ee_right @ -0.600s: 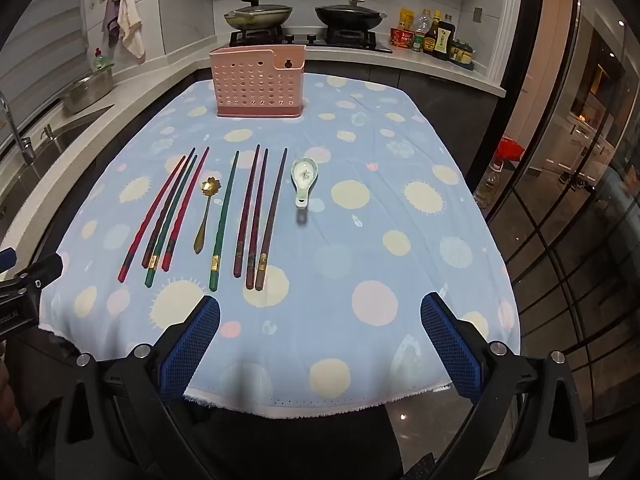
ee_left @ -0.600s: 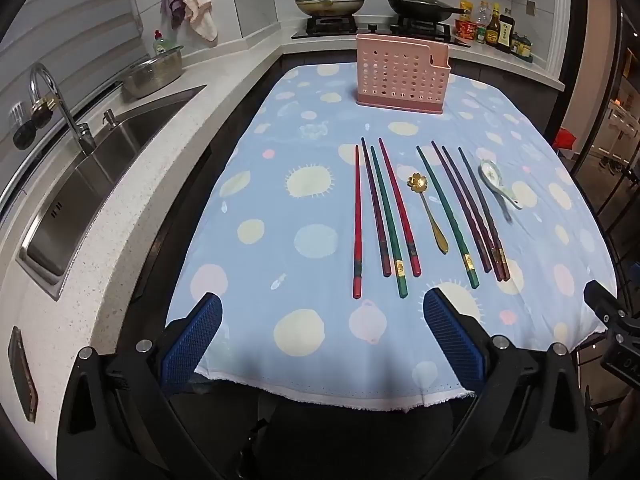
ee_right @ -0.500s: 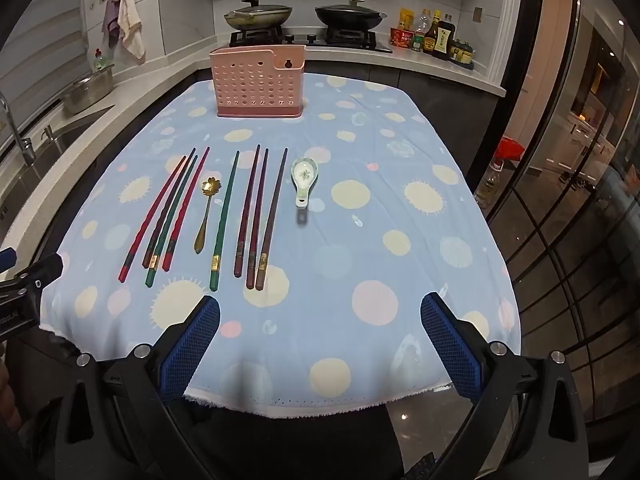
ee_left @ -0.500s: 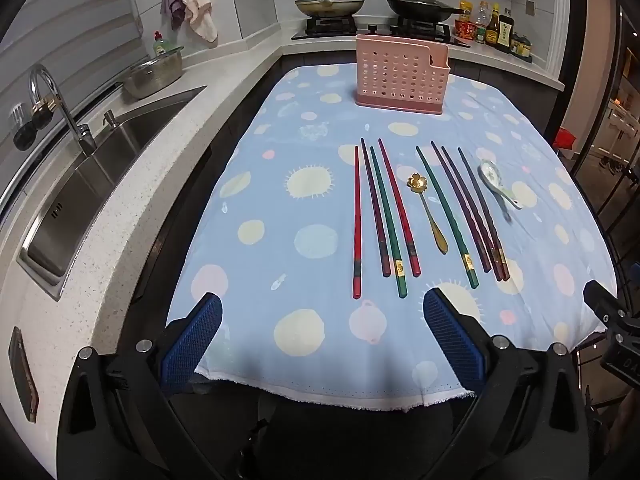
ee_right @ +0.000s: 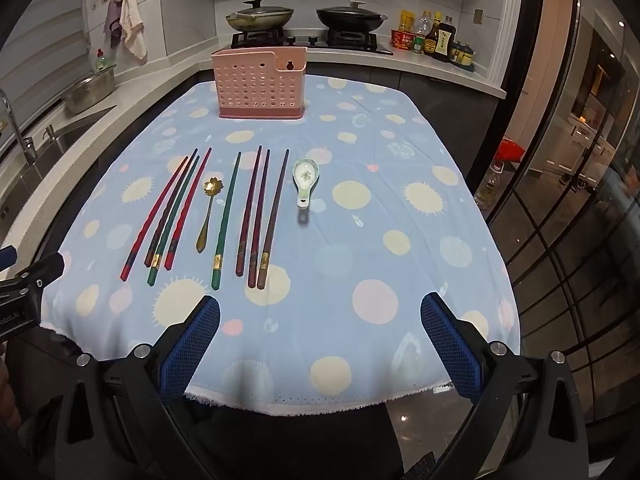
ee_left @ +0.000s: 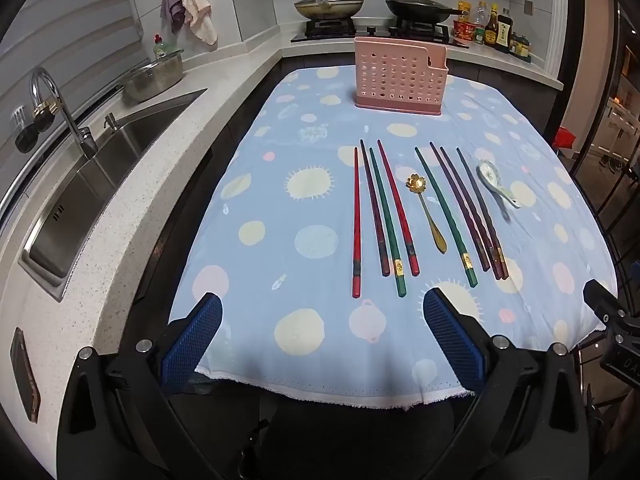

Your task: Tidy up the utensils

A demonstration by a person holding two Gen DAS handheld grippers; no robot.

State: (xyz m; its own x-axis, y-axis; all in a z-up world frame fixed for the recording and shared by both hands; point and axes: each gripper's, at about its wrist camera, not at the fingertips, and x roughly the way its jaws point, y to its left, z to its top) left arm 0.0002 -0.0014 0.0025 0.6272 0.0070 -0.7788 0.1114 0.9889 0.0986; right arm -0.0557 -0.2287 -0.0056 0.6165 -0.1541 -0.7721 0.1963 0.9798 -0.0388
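Note:
Several chopsticks lie in a row on the blue spotted cloth, red, maroon and green ones [ee_left: 384, 212] [ee_right: 172, 212] left of a gold flower spoon [ee_left: 426, 212] [ee_right: 208, 212], and green, maroon and brown ones [ee_left: 460, 208] [ee_right: 256, 212] right of it. A white ceramic spoon [ee_left: 496, 180] [ee_right: 305, 180] lies at the right end. A pink perforated utensil holder [ee_left: 400, 76] [ee_right: 260, 84] stands at the far end. My left gripper [ee_left: 320, 336] and right gripper [ee_right: 320, 340] are open and empty over the table's near edge.
A sink [ee_left: 92, 184] and tap [ee_left: 60, 108] are set in the counter to the left, with a steel pot [ee_left: 154, 76] behind. A stove with two pans [ee_right: 304, 20] and sauce bottles [ee_right: 436, 38] stand beyond the table. A glass partition [ee_right: 568, 208] is on the right.

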